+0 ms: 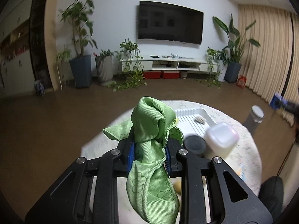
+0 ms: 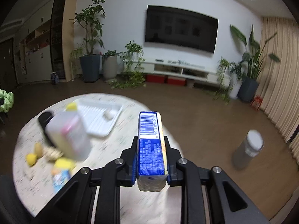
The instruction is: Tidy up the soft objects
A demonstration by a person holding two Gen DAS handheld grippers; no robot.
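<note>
Both grippers tilt downward above the round tabletop (image 1: 248,149). The left gripper (image 1: 149,149) has its fingers clamped on a green cloth (image 1: 153,130), which bunches past the tips toward 12 o'clock and hangs toward 6. Only the right view shows the right gripper (image 2: 150,156), its fingers squeezing a blue pack (image 2: 150,149) that juts toward 12 o'clock.

Round table (image 2: 112,145) crowded toward its left half: blurred translucent bottle (image 2: 69,134) upright, dark cup (image 2: 44,118) just behind, yellow fruits (image 2: 34,155) and small carton (image 2: 61,175) near the front edge. White ridged tray (image 2: 101,117) mostly bare (one small pale lump inside). Open floor right of table, except grey canister (image 2: 248,149).
</note>
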